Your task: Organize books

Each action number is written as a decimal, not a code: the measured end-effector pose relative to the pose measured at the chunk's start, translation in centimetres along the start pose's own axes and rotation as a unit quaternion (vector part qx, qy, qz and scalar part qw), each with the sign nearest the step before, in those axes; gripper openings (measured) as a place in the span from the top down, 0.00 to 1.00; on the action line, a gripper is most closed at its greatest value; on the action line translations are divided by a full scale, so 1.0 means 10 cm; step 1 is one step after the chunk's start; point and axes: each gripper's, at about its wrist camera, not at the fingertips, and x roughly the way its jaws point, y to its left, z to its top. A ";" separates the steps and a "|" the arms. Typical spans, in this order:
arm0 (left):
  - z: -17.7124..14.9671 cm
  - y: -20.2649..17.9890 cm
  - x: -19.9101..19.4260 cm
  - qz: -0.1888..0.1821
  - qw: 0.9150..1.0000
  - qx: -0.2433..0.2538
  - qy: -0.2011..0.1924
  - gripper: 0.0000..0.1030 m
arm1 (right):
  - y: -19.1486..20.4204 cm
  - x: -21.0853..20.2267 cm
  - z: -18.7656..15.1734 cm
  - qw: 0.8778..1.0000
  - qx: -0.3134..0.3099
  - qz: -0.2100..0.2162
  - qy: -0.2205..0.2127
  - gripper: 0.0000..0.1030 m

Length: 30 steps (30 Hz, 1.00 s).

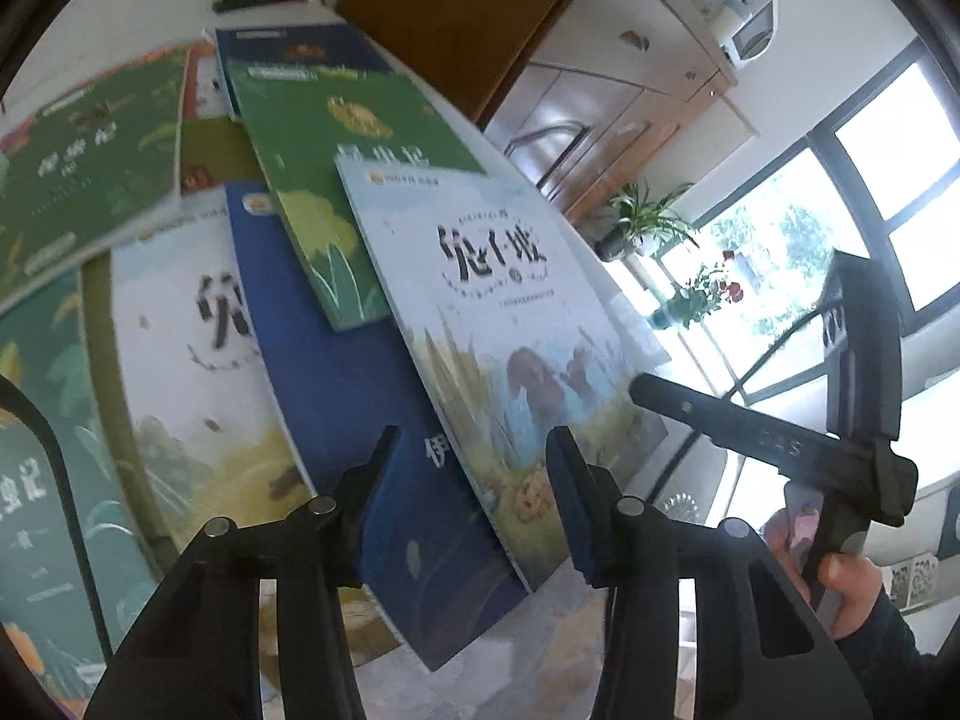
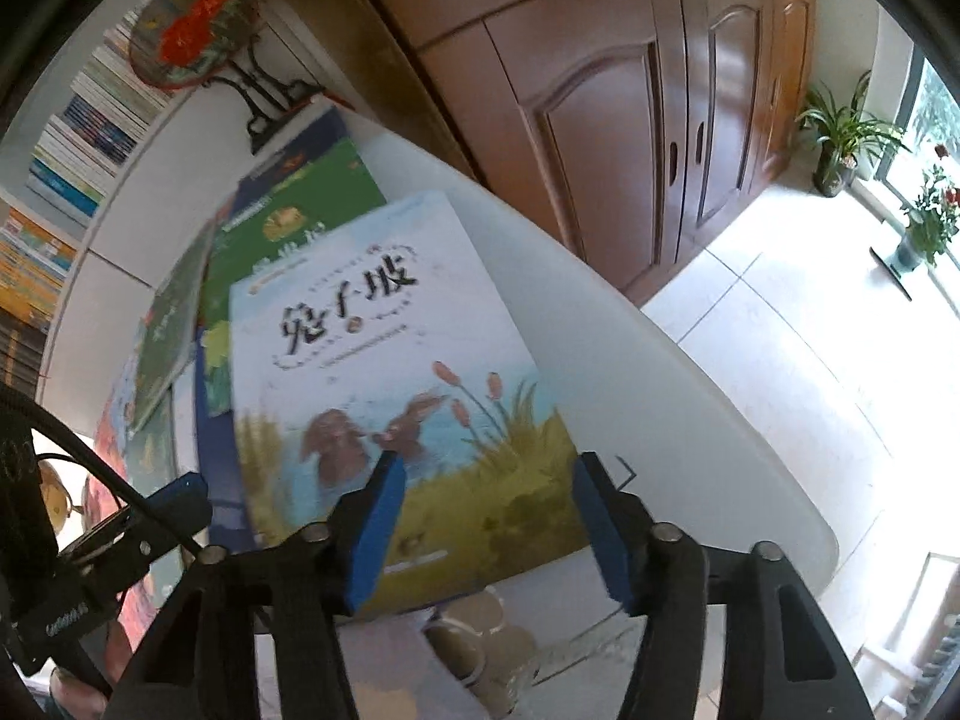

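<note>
With both sets of jaws apart and gripping nothing, the left gripper (image 1: 474, 468) and right gripper (image 2: 486, 498) straddle the near edge of the rabbit book (image 1: 480, 300) topping the scattered books on the bench (image 2: 600, 324), so each should clamp that edge squarely before lifting.

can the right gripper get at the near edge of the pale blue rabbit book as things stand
Probably yes. The right gripper hangs over the pale blue rabbit book, jaws apart and gripping nothing. That book tops the pile, its near edge overhanging the white table; nothing blocks it. The left gripper is alongside, not between.
</note>
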 end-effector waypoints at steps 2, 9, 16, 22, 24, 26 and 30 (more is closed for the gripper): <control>-0.01 -0.01 0.05 -0.001 1.000 -0.002 0.005 0.58 | 0.00 0.07 0.03 1.000 -0.005 -0.007 0.004 0.49; -0.02 -0.02 0.12 -0.013 1.000 -0.004 0.010 0.58 | -0.04 0.17 0.15 0.999 -0.014 -0.031 0.003 0.50; 0.00 0.02 0.11 -0.026 1.000 -0.014 0.003 0.58 | 0.02 0.19 0.18 0.999 -0.023 -0.008 0.023 0.49; -0.04 0.28 -0.21 -0.069 0.996 -0.046 -0.023 0.58 | 0.23 0.16 0.02 0.998 -0.053 0.024 0.031 0.49; -0.09 0.41 -0.37 -0.076 0.995 -0.061 -0.034 0.58 | 0.38 0.16 -0.06 0.996 -0.069 0.036 0.035 0.49; -0.15 0.54 -0.48 -0.076 0.993 -0.078 -0.039 0.58 | 0.53 0.18 -0.12 0.995 -0.079 0.054 0.041 0.49; -0.32 0.76 -0.66 -0.049 0.993 -0.095 -0.048 0.58 | 1.03 0.24 -0.28 0.986 -0.138 0.077 0.049 0.49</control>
